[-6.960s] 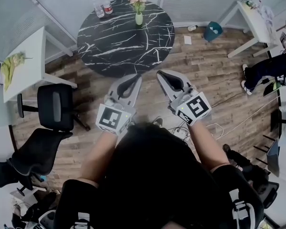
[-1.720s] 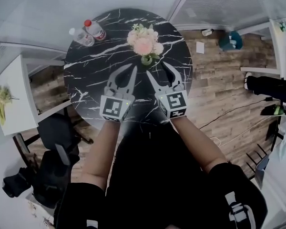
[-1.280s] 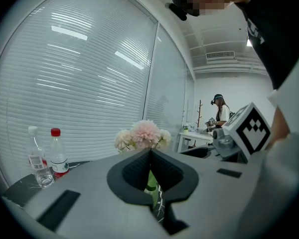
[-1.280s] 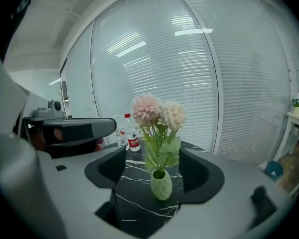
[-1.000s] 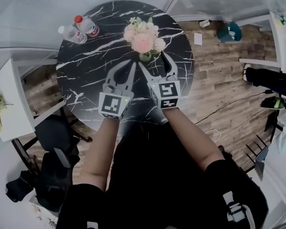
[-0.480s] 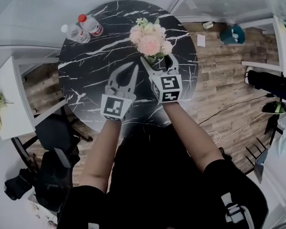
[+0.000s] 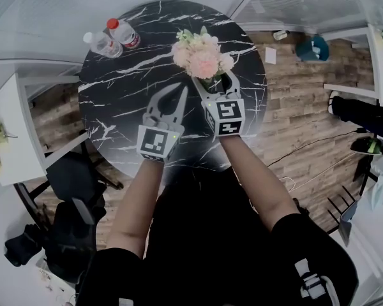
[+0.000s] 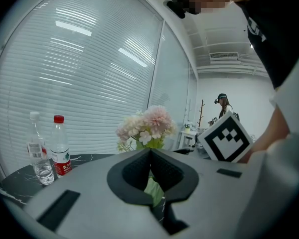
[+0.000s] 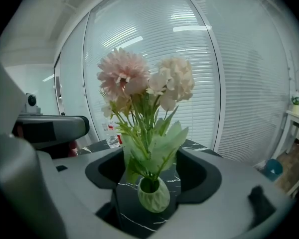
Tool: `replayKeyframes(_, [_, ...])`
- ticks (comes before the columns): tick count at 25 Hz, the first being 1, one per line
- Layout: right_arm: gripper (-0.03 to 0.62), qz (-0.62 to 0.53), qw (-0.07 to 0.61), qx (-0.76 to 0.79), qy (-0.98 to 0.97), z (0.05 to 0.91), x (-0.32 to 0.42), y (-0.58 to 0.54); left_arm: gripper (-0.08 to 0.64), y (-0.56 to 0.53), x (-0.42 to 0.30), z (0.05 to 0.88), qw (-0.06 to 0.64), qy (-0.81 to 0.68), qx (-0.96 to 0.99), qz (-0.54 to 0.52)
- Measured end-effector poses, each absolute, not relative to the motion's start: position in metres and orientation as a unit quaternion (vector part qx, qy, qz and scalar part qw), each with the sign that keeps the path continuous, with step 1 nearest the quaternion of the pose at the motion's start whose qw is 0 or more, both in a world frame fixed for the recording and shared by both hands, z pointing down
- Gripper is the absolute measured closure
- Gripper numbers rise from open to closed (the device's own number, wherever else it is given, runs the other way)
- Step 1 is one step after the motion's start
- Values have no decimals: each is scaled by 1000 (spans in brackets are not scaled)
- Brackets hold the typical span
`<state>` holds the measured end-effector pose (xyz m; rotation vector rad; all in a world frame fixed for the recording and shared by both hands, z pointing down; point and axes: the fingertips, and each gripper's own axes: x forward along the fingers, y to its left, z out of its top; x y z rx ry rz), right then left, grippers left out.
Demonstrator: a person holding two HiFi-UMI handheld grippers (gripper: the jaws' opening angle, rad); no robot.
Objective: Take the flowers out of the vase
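Observation:
Pink and cream flowers [image 7: 201,55] stand in a small pale green vase [image 9: 153,195] on the round black marble table [image 7: 127,88]. From the head view the blooms hide most of the vase. My right gripper [image 7: 210,80] is open, with one jaw on each side of the vase and stems [image 9: 154,173], touching nothing that I can see. My left gripper [image 7: 175,91] hovers over the table just left of the vase, shut and empty. Its left gripper view [image 8: 150,151] shows the flowers [image 8: 147,126] right behind the joined tips.
Two water bottles [image 7: 112,38] stand at the table's far left edge, also visible as bottles [image 8: 50,148]. A white desk [image 7: 13,132] and black chairs [image 7: 70,171] lie to the left. A teal bin [image 7: 311,46] sits on the wooden floor at right.
My right gripper has moved forward until its open jaws sit around the vase. The left gripper has barely moved and stays shut.

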<state>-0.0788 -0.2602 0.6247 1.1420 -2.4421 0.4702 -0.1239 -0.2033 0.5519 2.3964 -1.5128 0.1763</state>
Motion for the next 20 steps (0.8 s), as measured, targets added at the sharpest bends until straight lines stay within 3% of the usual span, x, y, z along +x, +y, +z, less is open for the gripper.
replayKeyframes(4, [400,161,195,412,-875,622,-79,-261,548,-202,-126,557,151,-525,835,63])
replayKeyframes(9, [514,150,191,410,-879,618,-80,-259,548,-200,-127,557,157,-528,832,63])
replayKeyframes(20, [543,141,175,413,-882,606,-80,-260,548,-197,-128,553,153,-528,833,58])
